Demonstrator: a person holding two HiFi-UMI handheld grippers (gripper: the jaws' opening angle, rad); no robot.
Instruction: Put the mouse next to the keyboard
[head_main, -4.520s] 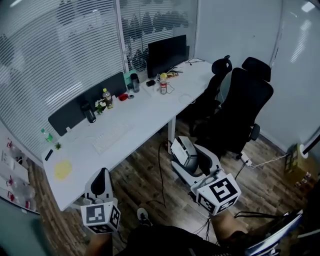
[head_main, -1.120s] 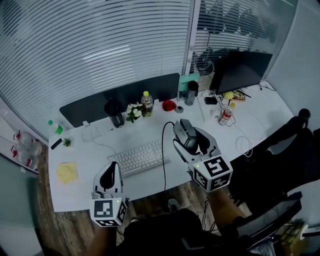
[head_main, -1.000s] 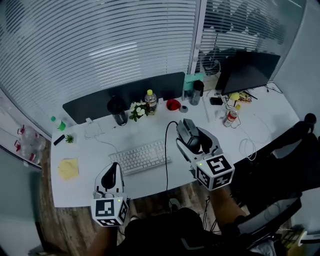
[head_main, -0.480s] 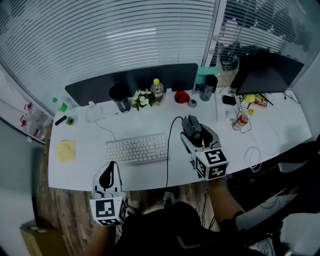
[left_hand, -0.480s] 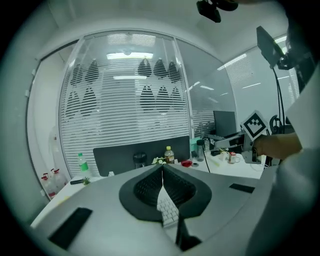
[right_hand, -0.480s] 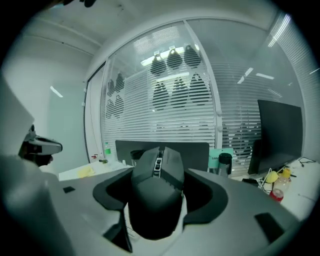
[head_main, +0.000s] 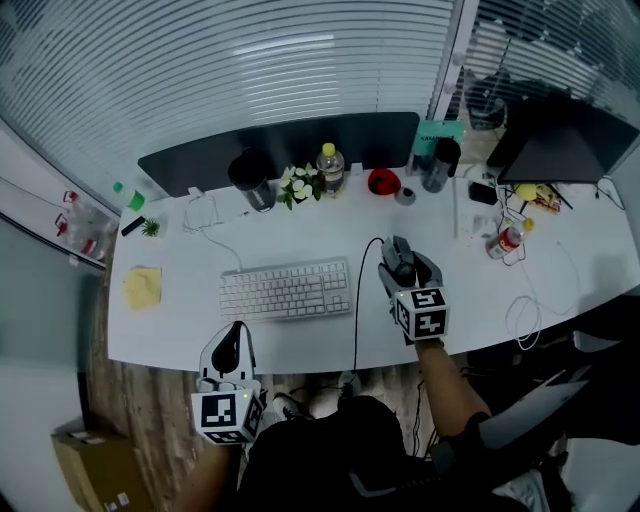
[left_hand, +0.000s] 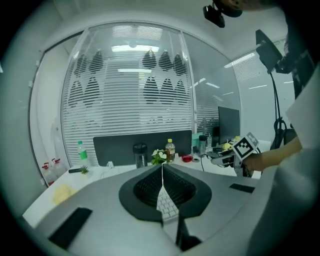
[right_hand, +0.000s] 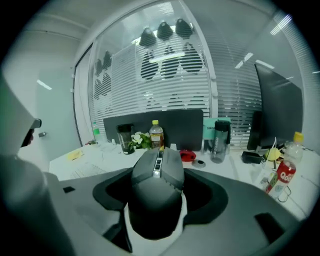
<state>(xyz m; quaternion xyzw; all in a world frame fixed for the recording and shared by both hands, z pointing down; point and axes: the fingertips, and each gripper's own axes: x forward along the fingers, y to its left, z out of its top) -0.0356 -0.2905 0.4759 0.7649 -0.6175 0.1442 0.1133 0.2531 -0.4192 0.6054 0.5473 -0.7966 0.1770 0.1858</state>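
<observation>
Your long white worktop (head_main: 180, 325) runs across the head view, with a dark grey partition panel (head_main: 290, 148) along its back edge and a black monitor (head_main: 570, 150) at the far right corner. The flat white keyboard (head_main: 286, 290) lies near the front edge, left of centre.

Your right gripper (head_main: 403, 262) is over the worktop just right of the keyboard, with a clear gap between them. Its jaws stand wide, clamped on either side of the dark grey computer mouse (right_hand: 157, 182), whose nose points toward the partition panel. No view shows you whether the mouse touches the worktop. Its thin black cable (head_main: 355, 320) runs past the keyboard's right end and drops over the front edge.

Your left gripper (head_main: 233, 335) hangs off the front edge, near the keyboard's left part, with its jaws pressed together and nothing between them.

Along the partition panel stand a black tumbler (head_main: 248, 180), a small bunch of white flowers (head_main: 300, 185), a clear bottle with a yellow cap (head_main: 330, 167) and a red bowl (head_main: 383, 181). A yellow notepad (head_main: 142, 288) lies near the worktop's left end, well apart from the keyboard
</observation>
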